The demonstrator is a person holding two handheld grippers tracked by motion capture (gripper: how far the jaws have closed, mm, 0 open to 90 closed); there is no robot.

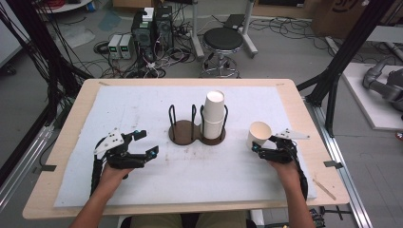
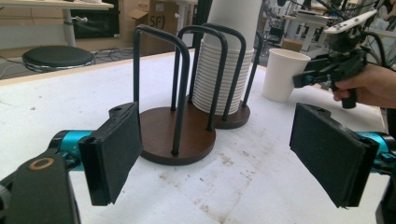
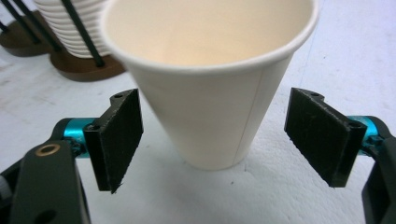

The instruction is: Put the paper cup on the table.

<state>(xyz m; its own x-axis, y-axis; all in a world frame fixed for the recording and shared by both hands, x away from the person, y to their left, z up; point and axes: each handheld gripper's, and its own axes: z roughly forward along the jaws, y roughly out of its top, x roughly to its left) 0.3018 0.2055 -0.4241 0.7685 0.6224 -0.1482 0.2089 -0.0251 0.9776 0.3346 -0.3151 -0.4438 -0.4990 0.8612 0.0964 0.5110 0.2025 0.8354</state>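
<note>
The right hand-held gripper (image 3: 212, 140) stands with its jaws spread wide on either side of a single white paper cup (image 3: 210, 79), neither pad touching it; the cup sits upright on the white mat of the tabletop (image 1: 142, 185), near the right end and a little apart from the wooden cup holder (image 1: 190, 130). The holder's right bay carries a tall stack of cups (image 1: 214, 114), while its left bay is bare. The left hand-held gripper (image 1: 142, 142) hovers open and empty over the mat to the left of the holder.
</note>
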